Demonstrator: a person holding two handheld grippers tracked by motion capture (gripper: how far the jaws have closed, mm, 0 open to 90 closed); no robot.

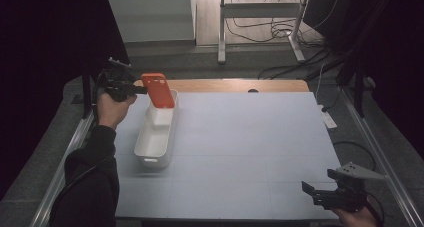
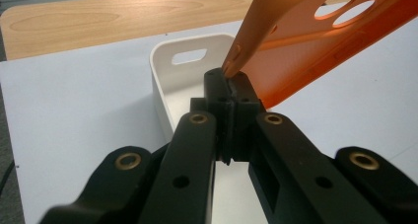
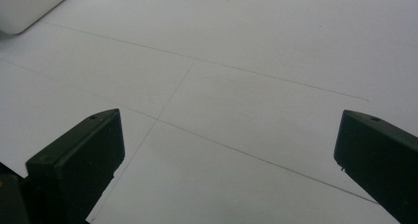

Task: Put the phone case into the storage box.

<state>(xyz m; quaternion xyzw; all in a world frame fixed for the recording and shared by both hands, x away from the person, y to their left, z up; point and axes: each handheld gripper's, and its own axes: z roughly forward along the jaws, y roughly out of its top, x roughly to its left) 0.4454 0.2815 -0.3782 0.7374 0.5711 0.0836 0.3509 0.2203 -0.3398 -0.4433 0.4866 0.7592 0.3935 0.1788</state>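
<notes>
A: Left hand-held gripper (image 1: 141,90), status?

B: Pressed together on the edge of an orange phone case (image 1: 158,90). In the left gripper view the two black jaws meet on the case's rim (image 2: 236,61), with no gap between them. The case juts up and away from the jaws, tilted, its camera cut-outs showing near the top.

A: And where does the case sit relative to the bin?

B: Held in the air over the far end of the white bin (image 1: 145,149), the long plastic one with handle slots. In the high view the case's lower edge overlaps the bin's far rim; whether it touches the rim I cannot tell. The bin itself stands on the pale sheet that covers the desk (image 1: 240,147), towards its left side, lengthwise away from the person.

A: Contents of the bin?

B: The part I can see is bare white.

A: Right hand-held gripper (image 1: 308,191)?

B: Spread wide, nothing between the jaws. It is at the near right corner of the desk, well apart from the bin and the case. Its own view looks across the bare sheet, with a corner of the bin (image 3: 24,7) at the top left.
</notes>
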